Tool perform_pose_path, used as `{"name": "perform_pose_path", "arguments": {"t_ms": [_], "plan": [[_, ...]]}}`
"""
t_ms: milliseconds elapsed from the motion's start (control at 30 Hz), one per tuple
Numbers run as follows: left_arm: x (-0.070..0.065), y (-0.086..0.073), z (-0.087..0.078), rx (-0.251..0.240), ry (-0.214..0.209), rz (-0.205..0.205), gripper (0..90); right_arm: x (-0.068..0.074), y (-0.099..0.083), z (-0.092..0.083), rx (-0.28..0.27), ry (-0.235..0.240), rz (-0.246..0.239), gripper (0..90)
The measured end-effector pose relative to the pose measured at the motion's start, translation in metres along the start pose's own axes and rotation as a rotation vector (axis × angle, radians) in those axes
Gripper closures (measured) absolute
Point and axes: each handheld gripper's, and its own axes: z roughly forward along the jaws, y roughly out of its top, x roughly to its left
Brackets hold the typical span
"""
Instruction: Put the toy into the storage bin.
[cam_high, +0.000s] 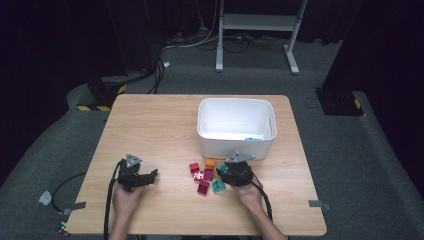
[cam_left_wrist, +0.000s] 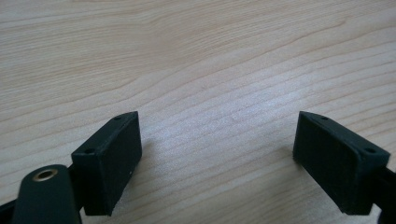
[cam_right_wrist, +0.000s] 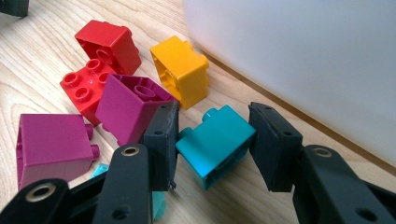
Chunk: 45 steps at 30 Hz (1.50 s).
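Right claw (cam_right_wrist: 212, 140) pinching teal block (cam_right_wrist: 215, 142), seen close in right gripper view; left claw (cam_left_wrist: 217, 161) spread.

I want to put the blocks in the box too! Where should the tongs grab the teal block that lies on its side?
Grip the teal block across its two flat side walls, as the right tongs do now, coming in low along the table. Its studs point sideways toward the purple block and its hollow bottom faces the camera, so those smooth walls suit the flat pads best.
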Motion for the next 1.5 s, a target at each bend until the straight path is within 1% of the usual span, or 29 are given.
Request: {"name": "perform_pose_path", "arguments": {"t_ms": [267,533,633,667,767,900,1000,1033,1067,1233,1500], "plan": [[0.0,0.0,0.0,-0.001,0.0,-0.001,15.6,0.0,0.002,-0.006,-0.021,-0.002,-0.003,54.8],[0.0,0.0,0.0,0.0,0.0,0.0,15.6,-0.001,0.005,-0.02,-0.039,0.0,-0.016,54.9],[0.0,0.0,0.0,0.0,0.0,0.0,15.6,-0.002,0.005,-0.027,-0.049,0.002,-0.017,54.9],[0.0,0.0,0.0,0.0,0.0,0.0,15.6,-0.003,0.006,-0.032,-0.05,0.003,-0.012,54.9],[0.0,0.0,0.0,0.0,0.0,0.0,15.6,-0.004,0.006,-0.037,-0.05,0.004,-0.011,54.9],[0.0,0.0,0.0,0.0,0.0,0.0,15.6,-0.008,0.008,-0.048,-0.055,0.009,-0.008,54.9],[0.0,0.0,0.0,0.0,0.0,0.001,15.6,-0.01,0.01,-0.058,-0.07,0.012,-0.004,54.8],[0.0,0.0,0.0,0.0,0.0,0.0,15.6,-0.012,0.012,-0.064,-0.081,0.019,0.003,54.9],[0.0,0.0,0.0,0.0,0.0,0.001,15.6,-0.012,0.012,-0.064,-0.081,0.019,0.003,54.9],[0.0,0.0,0.0,0.0,0.0,0.001,15.5,-0.016,0.015,-0.076,-0.105,0.03,0.004,54.8],[0.0,0.0,0.0,0.0,0.0,0.0,15.6,-0.02,0.027,-0.101,-0.149,0.021,0.006,54.8]]}}
